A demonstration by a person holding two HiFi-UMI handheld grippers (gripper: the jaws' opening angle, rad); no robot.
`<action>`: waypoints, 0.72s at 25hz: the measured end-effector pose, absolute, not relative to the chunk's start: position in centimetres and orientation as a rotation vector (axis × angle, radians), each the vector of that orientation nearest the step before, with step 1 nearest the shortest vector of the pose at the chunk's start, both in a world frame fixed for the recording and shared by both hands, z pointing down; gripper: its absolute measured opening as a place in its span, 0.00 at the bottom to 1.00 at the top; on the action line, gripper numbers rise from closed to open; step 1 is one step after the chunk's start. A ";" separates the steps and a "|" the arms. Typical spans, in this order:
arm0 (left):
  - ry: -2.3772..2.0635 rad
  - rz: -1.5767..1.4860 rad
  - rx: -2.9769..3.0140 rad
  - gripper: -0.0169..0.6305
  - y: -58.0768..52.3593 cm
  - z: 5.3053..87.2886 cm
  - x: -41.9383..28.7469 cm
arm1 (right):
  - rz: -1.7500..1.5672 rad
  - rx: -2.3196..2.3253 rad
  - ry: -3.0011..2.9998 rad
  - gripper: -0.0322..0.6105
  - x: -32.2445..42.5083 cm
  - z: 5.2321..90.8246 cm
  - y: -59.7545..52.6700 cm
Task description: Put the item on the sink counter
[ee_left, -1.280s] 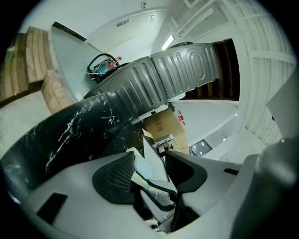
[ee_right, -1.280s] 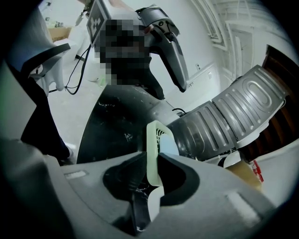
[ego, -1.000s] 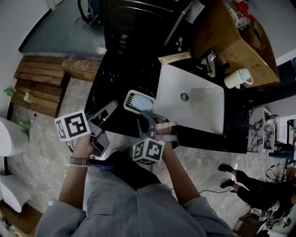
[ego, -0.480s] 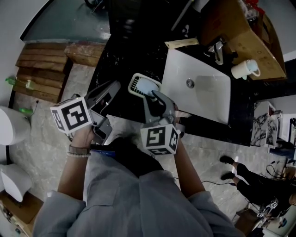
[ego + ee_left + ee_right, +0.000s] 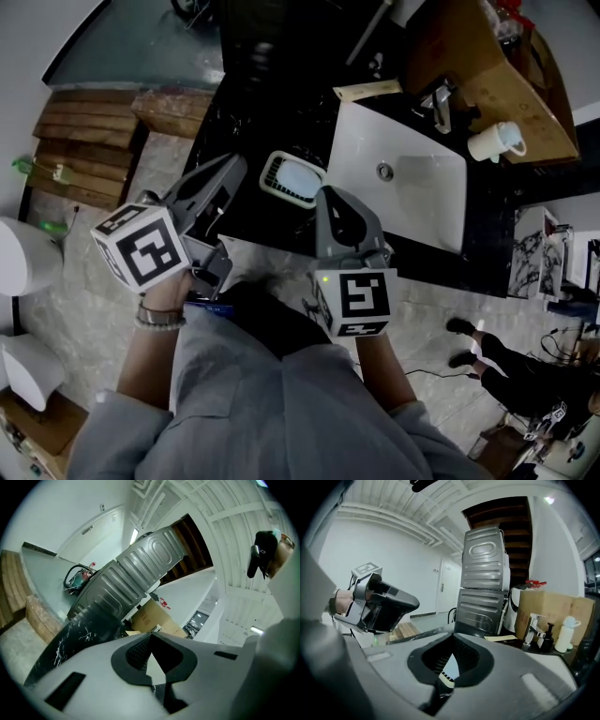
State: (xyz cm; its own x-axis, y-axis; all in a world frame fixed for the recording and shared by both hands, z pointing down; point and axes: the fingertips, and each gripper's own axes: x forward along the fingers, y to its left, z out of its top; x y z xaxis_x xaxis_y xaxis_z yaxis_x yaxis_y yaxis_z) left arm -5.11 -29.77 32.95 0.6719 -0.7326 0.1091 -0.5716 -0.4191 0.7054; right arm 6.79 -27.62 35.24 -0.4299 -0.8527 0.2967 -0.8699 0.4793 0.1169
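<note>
Left hand-held gripper (image 5: 235, 169) and right hand-held gripper (image 5: 328, 195): jaws just closed, pads together, nothing between them (both held above the table's near edge). Beyond them, the soap dish (image 5: 272, 175) sits flat on the black table (image 5: 253, 217), just beside the white sink (image 5: 412, 202).

The grey right gripper (image 5: 329, 194), a second ago low over the cream slotted soap dish with its pale blue bar (image 5: 293, 177) and seemingly touching it, has lifted clear and rolled. The soap dish now lies uncovered at its eleven o'clock. The grey left gripper (image 5: 235, 163) has risen too. Both pairs of jaws have just been closing, with nothing between them.
</note>
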 end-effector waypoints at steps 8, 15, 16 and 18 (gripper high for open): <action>-1.027 -0.189 2.294 0.03 -28.7 30.1 -3.5 | 0.075 1.569 -2.465 0.05 8.0 31.1 -26.7; -1.001 -0.206 2.335 0.03 -27.6 28.1 -2.8 | 0.037 1.613 -2.506 0.05 8.4 28.1 -26.2; -0.998 -0.213 2.334 0.03 -27.5 27.9 -2.9 | 0.033 1.617 -2.513 0.05 8.4 27.7 -26.1; -1.002 -0.217 2.343 0.03 -27.2 27.5 -2.9 | 0.035 1.623 -2.526 0.05 8.4 27.1 -26.1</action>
